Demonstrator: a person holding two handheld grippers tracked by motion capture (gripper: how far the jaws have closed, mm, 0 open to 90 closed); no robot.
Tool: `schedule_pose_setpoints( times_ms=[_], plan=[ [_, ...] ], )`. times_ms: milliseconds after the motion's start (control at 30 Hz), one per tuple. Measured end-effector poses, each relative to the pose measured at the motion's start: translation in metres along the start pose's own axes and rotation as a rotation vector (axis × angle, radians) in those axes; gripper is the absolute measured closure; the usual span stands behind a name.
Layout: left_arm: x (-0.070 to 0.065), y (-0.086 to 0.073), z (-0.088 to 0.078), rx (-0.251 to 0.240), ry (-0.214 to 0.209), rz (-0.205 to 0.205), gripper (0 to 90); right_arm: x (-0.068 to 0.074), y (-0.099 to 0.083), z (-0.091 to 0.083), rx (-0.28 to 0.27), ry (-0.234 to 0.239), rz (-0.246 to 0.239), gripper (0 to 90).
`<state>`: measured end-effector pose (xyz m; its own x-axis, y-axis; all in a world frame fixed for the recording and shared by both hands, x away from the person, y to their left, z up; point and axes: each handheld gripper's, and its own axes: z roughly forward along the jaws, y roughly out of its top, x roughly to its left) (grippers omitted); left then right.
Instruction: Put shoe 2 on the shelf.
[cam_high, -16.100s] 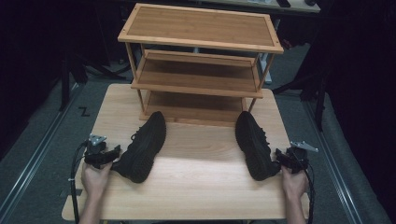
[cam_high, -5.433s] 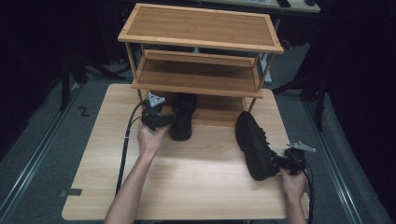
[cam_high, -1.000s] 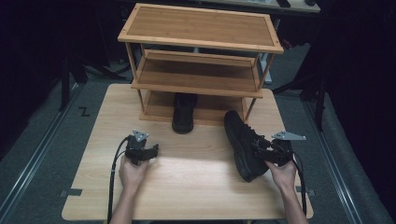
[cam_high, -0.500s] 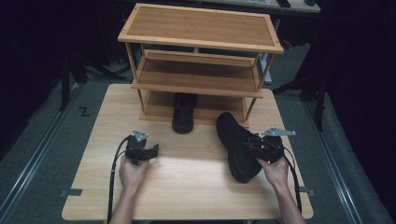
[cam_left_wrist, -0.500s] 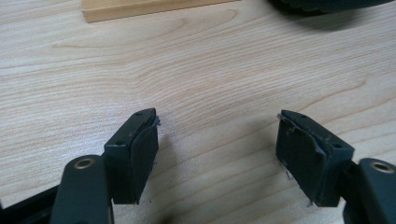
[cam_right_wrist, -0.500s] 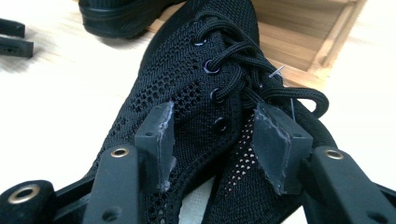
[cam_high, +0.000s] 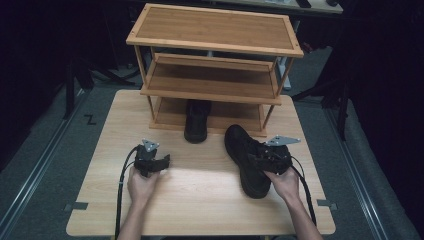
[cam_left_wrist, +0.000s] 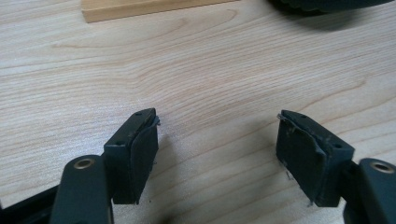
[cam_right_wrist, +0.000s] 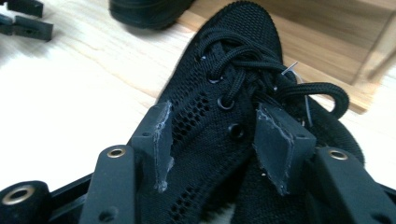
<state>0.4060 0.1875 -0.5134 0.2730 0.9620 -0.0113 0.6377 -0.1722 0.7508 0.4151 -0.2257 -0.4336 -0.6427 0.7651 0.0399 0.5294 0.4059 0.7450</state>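
A black lace-up shoe (cam_high: 244, 159) lies on the wooden table (cam_high: 200, 205), toe toward the rack. My right gripper (cam_high: 258, 159) is shut on its side wall near the eyelets; in the right gripper view the pads (cam_right_wrist: 161, 140) sit either side of the mesh upper (cam_right_wrist: 233, 46). The jaws have just been opening slightly, with the shoe still between them. A second black shoe (cam_high: 196, 120) stands under the lowest board of the wooden shoe rack (cam_high: 215, 30). My left gripper (cam_high: 161, 161) rests open on the table, nothing between its jaws (cam_left_wrist: 217, 135).
The rack's foot (cam_left_wrist: 140, 7) and the second shoe's sole (cam_left_wrist: 327, 3) lie just ahead of the left gripper. The rack's two upper shelves are bare. Dark floor and metal stands surround the table. The left gripper's tips (cam_right_wrist: 23, 18) show at the far left.
My right hand has carried the shoe leftward and a little toward the rack. The left hand has stayed still.
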Motion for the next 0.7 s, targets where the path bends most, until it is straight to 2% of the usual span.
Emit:
schedule_pose_setpoints(
  times_ms=[200, 333, 367, 433, 567, 600, 633, 700],
  plan=[
    [0.000, 0.000, 0.000, 0.000, -0.003, 0.001, 29.6, 0.012, 0.005, 0.007, 0.028, 0.012, -0.021, 47.1],
    [0.000, 0.000, 0.000, -0.001, -0.006, 0.002, 29.6, 0.013, 0.010, 0.001, -0.005, 0.012, -0.006, 47.0],
    [0.000, 0.000, 0.000, 0.000, -0.006, 0.003, 29.6, 0.012, 0.012, -0.005, -0.028, 0.010, 0.001, 47.0],
    [0.000, 0.000, 0.000, -0.001, -0.007, 0.002, 29.6, 0.011, 0.013, -0.009, -0.039, 0.011, 0.010, 47.1],
    [0.000, 0.000, 0.000, -0.001, -0.007, 0.002, 30.0, 0.000, 0.014, -0.027, -0.088, -0.041, 0.018, 52.7],
    [0.000, 0.000, 0.000, -0.001, -0.007, 0.002, 30.5, 0.000, 0.014, -0.027, -0.088, -0.041, 0.018, 52.7],
    [0.000, 0.000, 0.000, -0.002, -0.007, 0.001, 30.8, -0.005, 0.012, -0.028, -0.072, -0.076, 0.009, 55.7],
    [0.000, 0.000, 0.000, -0.002, -0.008, 0.001, 30.9, -0.012, 0.009, -0.023, -0.023, -0.079, 0.014, 59.0]
  ],
)
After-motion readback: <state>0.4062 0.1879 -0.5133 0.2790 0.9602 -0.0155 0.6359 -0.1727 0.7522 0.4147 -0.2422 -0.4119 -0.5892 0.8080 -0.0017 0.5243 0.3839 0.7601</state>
